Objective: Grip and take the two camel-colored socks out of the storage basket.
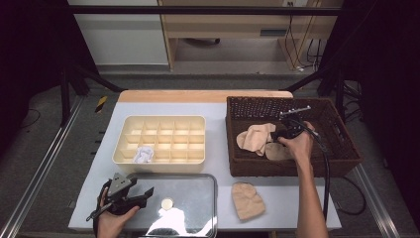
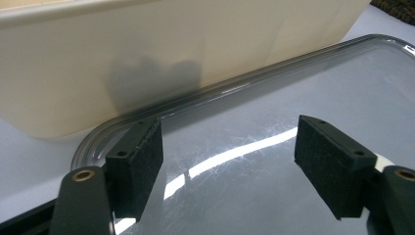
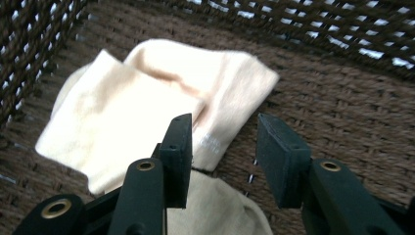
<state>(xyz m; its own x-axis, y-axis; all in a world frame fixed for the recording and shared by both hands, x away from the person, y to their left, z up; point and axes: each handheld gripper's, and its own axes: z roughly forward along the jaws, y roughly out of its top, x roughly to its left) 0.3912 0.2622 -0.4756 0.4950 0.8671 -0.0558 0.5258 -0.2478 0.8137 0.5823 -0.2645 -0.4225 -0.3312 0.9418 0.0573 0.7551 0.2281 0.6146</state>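
Beige socks (image 1: 256,137) are lying in the wicker basket (image 1: 341,130); the right tongs (image 3: 222,147) are hanging spread just above the top sock's edge, likely lining up a pinch. The left tongs (image 2: 227,164) are idling spread over the clear lid (image 2: 274,127) on the desk.

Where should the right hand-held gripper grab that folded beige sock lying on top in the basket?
Probably the corner of the folded sock nearest the right hand-held gripper, coming down from above. That corner overlaps another sock, so it sits slightly raised. The open jaws already straddle its edge, clear of the basket wall.
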